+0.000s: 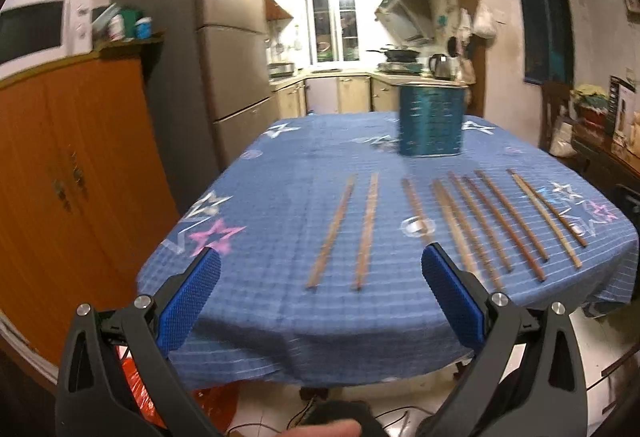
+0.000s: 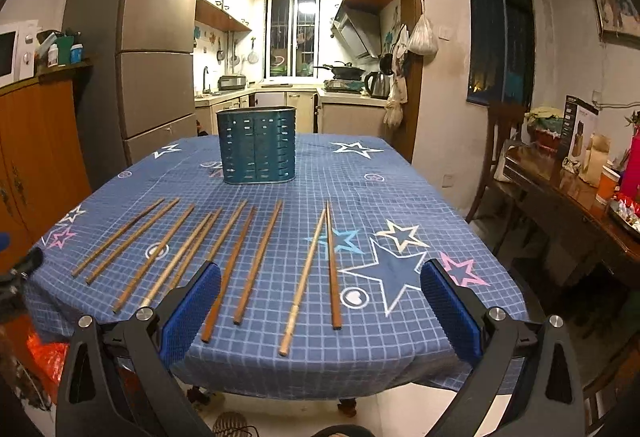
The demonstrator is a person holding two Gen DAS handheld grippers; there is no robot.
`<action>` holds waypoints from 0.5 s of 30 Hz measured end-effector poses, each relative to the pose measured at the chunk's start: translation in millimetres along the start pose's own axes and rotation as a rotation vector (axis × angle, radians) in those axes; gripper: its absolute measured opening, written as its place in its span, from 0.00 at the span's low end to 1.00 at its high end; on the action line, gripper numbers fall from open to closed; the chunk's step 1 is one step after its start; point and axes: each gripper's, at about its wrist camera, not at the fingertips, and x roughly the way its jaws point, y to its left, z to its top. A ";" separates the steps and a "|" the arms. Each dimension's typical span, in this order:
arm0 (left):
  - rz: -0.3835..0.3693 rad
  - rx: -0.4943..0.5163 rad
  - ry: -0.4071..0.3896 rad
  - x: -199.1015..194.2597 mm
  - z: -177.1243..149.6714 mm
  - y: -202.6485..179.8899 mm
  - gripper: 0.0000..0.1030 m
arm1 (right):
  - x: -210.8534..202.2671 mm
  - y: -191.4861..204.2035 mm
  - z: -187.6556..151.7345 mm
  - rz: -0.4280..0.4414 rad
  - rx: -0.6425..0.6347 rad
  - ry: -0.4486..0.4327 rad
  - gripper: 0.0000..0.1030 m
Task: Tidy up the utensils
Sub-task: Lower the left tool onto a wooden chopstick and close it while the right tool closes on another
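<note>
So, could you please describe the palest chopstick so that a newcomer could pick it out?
Start at the teal slotted utensil holder on the blue star tablecloth. In front lies a row of chopsticks; the rightmost two touch at their far tips. The left one, the light chopstick, is paler and reaches nearer the table edge.

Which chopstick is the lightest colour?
The pale chopstick, second from the right end of the row. It touches its darker neighbour at the far tips, and it looks yellowish while the others are reddish brown.

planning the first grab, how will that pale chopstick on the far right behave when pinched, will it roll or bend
The pale chopstick is probably stiff, since it lies dead straight. Being so thin and flat on the tablecloth, it may roll or skid away from the right gripper pads. It looks light, so a gentle pinch should hold it.
</note>
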 end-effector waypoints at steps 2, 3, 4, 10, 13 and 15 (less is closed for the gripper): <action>0.007 -0.011 0.011 0.3 -6.5 13.6 0.94 | 1.4 -3.9 -7.3 0.015 0.000 0.015 0.97; 0.004 -0.016 0.014 0.1 -9.3 19.4 0.93 | 2.8 -5.7 -11.8 0.018 0.002 0.028 0.97; -0.001 -0.020 0.017 0.3 -13.0 25.7 0.90 | 4.0 -6.0 -15.7 0.019 0.002 0.037 0.97; -0.051 -0.032 0.079 23.2 -21.0 38.0 0.75 | 7.4 -0.9 -33.0 0.072 0.019 0.075 0.97; -0.087 -0.007 0.099 33.7 -24.9 37.8 0.68 | 3.6 12.2 -37.7 0.087 -0.019 0.064 0.96; -0.108 0.013 0.105 40.6 -27.4 37.7 0.66 | 2.4 22.3 -41.5 0.099 -0.051 0.063 0.91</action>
